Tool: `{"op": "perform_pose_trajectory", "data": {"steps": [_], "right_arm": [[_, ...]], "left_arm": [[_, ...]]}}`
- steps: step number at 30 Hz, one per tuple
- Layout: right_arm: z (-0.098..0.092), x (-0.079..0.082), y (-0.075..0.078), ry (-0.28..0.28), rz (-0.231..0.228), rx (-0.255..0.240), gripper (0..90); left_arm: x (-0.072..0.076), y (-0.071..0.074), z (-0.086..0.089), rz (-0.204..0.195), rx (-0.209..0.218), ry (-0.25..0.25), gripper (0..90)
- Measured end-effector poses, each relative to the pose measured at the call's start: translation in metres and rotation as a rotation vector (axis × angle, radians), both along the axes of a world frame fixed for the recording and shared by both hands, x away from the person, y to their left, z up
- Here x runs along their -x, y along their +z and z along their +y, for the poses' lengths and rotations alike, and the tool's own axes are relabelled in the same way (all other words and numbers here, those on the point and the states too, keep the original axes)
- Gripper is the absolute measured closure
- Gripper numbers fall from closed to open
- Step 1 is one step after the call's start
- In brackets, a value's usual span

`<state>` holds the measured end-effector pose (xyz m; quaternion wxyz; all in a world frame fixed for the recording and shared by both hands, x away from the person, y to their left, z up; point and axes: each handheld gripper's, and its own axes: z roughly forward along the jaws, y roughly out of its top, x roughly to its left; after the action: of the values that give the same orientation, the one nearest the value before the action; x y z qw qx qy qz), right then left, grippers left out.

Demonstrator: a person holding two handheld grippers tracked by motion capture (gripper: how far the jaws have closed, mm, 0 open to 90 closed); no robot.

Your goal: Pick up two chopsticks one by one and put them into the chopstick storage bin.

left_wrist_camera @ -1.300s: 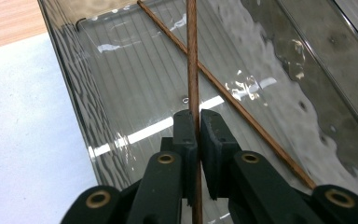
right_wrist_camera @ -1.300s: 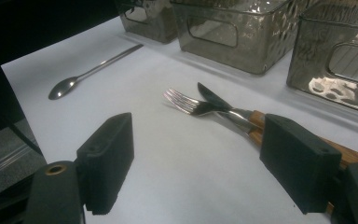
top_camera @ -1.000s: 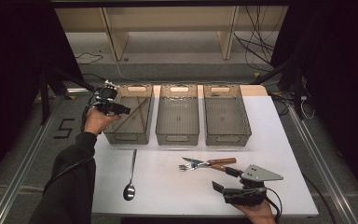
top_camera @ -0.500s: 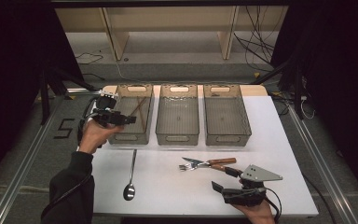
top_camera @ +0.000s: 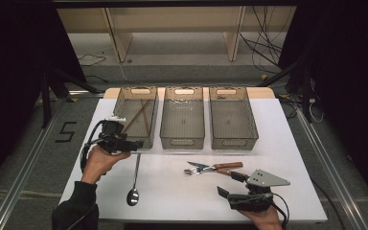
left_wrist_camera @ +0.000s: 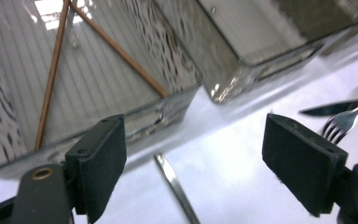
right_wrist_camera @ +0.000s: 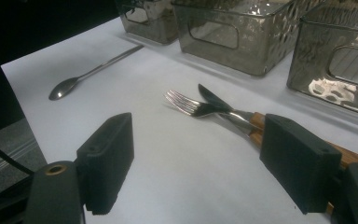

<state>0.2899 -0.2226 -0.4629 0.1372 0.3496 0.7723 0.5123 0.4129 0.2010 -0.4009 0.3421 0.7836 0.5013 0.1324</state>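
White tabletop (top_camera: 172,191) runs under both my hands, with three clear bins along its far edge and dark floor around it. The left bin (top_camera: 124,98) already holds two chopsticks (top_camera: 135,116), crossed. My left gripper (top_camera: 133,143) hovers at that bin's near wall, right above the spoon's handle; its jaws have just been opening and now stand wide with nothing between them. The spoon (top_camera: 134,179) lies on the table, bowl toward me, handle pointing at the bin. My right gripper (top_camera: 225,191) waits near the table's front edge, jaws spread and empty, just short of the fork (top_camera: 202,168) and knife (top_camera: 220,171), which lie crossed with their wooden handles together.

I judge the spoon is my next pick. Its handle is thin and flat against the table, so my pads could skid off it or pinch it crooked, and the bin wall sits close enough to knock as I come down.

From above I see the whole layout and which bin is filled. My left gripper view shows the spoon's handle (left_wrist_camera: 175,184) lying between my pads, nearer the left one, and the chopsticks (left_wrist_camera: 51,79) through the bin wall. My right gripper view shows the fork's tines (right_wrist_camera: 182,103) resting over the knife blade (right_wrist_camera: 212,100).
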Motion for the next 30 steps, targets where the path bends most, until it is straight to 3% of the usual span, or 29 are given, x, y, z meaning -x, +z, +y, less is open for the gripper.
{"op": "perform_pose_trajectory", "data": {"steps": [16,30], "right_arm": [[0.0,0.0,-0.001,0.004,-0.002,0.002,26.5],[-0.001,0.0,-0.001,0.0,0.0,-0.003,26.4]], "left_arm": [[0.017,-0.03,0.0,0.08,-0.019,0.021,20.5],[0.028,-0.041,0.0,0.12,-0.023,0.016,20.2]]}}
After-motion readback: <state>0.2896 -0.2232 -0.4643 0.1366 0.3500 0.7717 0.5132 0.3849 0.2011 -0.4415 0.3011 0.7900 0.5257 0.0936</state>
